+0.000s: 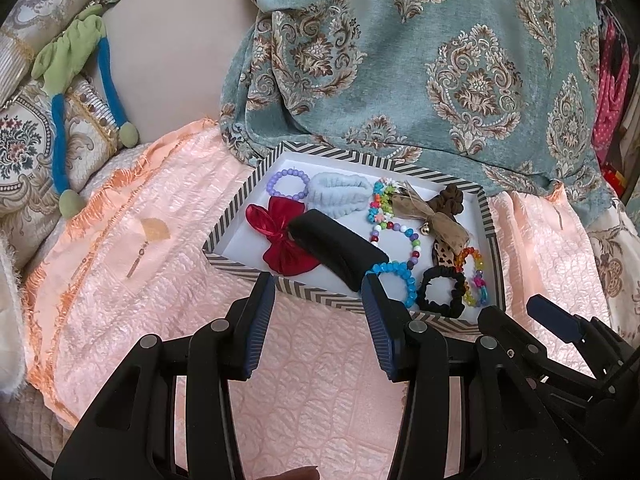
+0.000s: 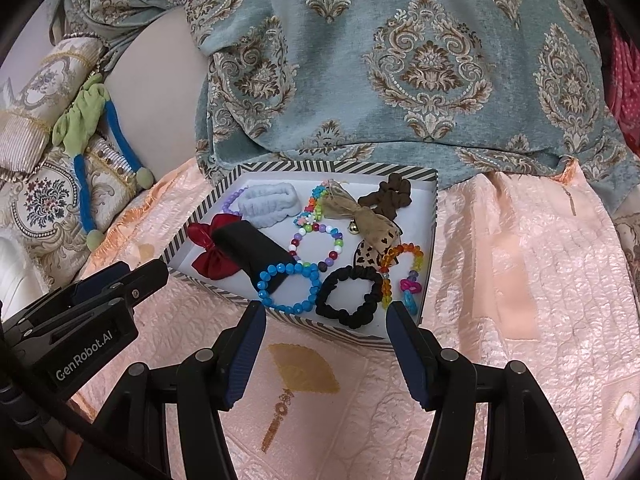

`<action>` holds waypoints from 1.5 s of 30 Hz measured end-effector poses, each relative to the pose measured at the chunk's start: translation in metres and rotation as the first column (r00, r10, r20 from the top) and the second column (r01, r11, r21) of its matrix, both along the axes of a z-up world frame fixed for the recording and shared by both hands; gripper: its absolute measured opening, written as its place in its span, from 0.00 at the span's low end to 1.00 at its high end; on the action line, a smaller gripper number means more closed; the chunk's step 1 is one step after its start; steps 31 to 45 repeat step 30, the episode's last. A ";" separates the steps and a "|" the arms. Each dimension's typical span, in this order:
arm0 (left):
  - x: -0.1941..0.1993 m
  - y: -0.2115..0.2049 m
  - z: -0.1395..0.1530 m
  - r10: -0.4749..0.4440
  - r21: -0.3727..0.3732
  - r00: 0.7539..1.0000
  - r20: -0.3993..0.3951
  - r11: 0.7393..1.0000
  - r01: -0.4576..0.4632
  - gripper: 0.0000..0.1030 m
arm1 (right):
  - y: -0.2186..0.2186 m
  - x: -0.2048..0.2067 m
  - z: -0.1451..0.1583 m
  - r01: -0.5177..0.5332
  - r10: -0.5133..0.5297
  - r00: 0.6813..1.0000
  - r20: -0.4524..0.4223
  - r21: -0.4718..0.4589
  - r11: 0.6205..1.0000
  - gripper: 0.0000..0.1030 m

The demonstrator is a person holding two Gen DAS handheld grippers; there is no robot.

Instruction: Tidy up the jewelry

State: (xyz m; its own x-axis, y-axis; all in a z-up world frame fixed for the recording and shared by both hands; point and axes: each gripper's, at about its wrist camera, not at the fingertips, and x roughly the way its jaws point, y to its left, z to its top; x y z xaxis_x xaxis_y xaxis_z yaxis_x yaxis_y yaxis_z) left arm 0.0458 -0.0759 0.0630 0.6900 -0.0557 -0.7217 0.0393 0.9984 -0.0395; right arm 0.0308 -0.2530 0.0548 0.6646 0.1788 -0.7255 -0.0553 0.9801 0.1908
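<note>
A shallow box with a striped rim [image 1: 228, 216] [image 2: 434, 216] sits on a peach bedspread and holds jewelry and hair pieces. Inside lie a red bow [image 1: 280, 232] [image 2: 210, 256], a black foam clip [image 1: 340, 248] [image 2: 256, 248], a blue bead bracelet [image 1: 394, 282] [image 2: 286, 288], a black scrunchie [image 1: 442, 292] [image 2: 350, 298], a purple bracelet [image 1: 287, 184], a pale blue band [image 1: 340, 194] [image 2: 268, 202], multicoloured bead bracelets [image 1: 396, 232] [image 2: 316, 240], a brown bow with a bell [image 1: 430, 216] [image 2: 360, 216]. My left gripper [image 1: 320, 284] is open and empty at the box's near rim. My right gripper [image 2: 326, 312] is open and empty, just before the near rim.
A teal patterned curtain [image 1: 420, 60] [image 2: 380, 60] hangs behind the box. Embroidered cushions [image 1: 24, 152] [image 2: 44, 192] and a green and blue plush toy [image 1: 80, 92] [image 2: 92, 136] lie at the left. The peach bedspread [image 1: 160, 248] [image 2: 520, 260] surrounds the box.
</note>
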 end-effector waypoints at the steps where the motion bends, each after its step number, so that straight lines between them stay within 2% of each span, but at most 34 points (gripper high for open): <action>1: 0.000 0.000 0.000 0.000 -0.001 1.000 0.000 1.000 0.000 0.43 | 0.000 0.000 0.000 -0.001 0.001 1.000 0.000 0.001 1.000 0.58; 45: -0.007 -0.003 0.003 -0.020 0.017 1.000 0.022 1.000 0.019 0.43 | 0.002 -0.004 0.001 -0.022 0.022 1.000 0.001 -0.002 1.000 0.61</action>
